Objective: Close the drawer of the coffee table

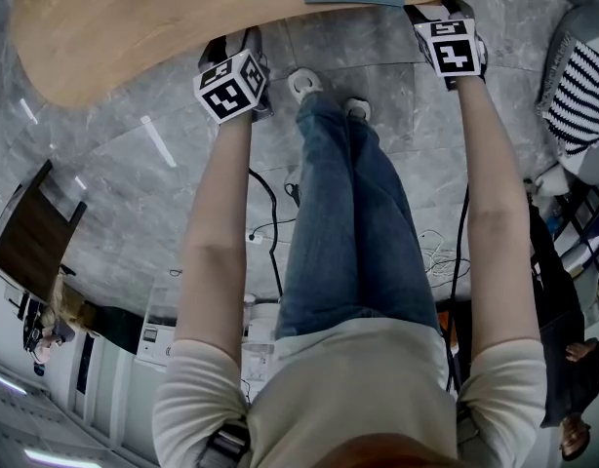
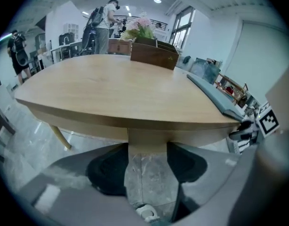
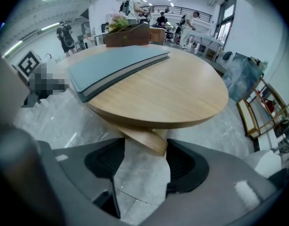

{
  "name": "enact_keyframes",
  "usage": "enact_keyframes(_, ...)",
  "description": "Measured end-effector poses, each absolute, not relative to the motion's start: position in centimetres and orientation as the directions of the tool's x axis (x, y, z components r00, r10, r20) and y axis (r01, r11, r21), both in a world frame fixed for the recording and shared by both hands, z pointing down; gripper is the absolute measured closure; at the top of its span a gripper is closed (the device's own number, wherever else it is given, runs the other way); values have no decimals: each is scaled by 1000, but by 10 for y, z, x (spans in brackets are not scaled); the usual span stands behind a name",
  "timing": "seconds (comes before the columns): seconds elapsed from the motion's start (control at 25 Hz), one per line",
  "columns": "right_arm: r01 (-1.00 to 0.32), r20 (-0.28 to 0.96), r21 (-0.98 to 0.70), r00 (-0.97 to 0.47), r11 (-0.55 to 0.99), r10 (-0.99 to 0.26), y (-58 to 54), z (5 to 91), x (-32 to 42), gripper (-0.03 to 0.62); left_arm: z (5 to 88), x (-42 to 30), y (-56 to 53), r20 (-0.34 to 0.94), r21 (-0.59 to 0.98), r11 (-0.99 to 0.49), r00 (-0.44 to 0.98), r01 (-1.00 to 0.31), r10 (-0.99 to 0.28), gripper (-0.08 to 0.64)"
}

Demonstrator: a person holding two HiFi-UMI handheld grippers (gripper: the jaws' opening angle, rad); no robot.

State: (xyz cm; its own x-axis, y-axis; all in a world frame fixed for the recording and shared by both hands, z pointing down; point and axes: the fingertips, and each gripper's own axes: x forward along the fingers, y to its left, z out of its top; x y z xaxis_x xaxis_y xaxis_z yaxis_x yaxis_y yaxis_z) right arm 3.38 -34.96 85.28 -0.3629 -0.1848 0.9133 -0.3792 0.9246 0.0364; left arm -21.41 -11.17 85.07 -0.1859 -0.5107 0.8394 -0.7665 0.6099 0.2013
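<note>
1. Drawer [image 3: 145, 138], as I read it, pokes out beneath the desk [image 3: 182, 93] top, slightly open.
2. Left hand-held gripper [image 2: 147, 173] and right hand-held gripper [image 3: 144, 171] hang before it, jaws apart, empty, lined up for pushing, I judge.

No word, number or brand name can be read anywhere. The only printed signs are the black-and-white square markers on the left gripper's cube [image 1: 229, 88] and the right gripper's cube [image 1: 448, 47]. They are coded block patterns, not letters or digits. In each gripper view, one such marker shows on the other gripper's cube at the edge of the picture. It is too small to make out more than its pattern.
</note>
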Motion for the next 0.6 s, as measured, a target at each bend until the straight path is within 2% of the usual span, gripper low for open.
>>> enact_keyframes(0.12,-477,895,59,-363,877,-258,-348,845,39,317,839,-209,-109,815,238,633,-203,-737,-542,304)
enact_keyframes(0.2,-550,879,46,-374,834,-295,-344,836,43,343,829,-203,-106,801,255,640,-212,-725,-560,329)
enact_keyframes(0.32,-635,856,5,-396,772,-332,-337,821,49,368,813,-191,-102,773,293,660,-234,-692,-589,414)
enact_keyframes(0.36,-647,847,-9,-410,762,-338,-333,815,50,410,808,-187,-100,763,304,669,-247,-678,-597,466)
enact_keyframes(0.48,-640,813,-26,-460,768,-356,-317,792,50,507,791,-172,-94,738,340,689,-272,-640,-617,558)
enact_keyframes(0.56,-626,790,-32,-493,779,-364,-302,772,50,585,776,-158,-91,722,356,676,-269,-646,-637,558)
enact_keyframes(0.6,-622,780,-43,-510,782,-363,-293,762,50,592,767,-150,-91,714,357,661,-263,-660,-648,558)
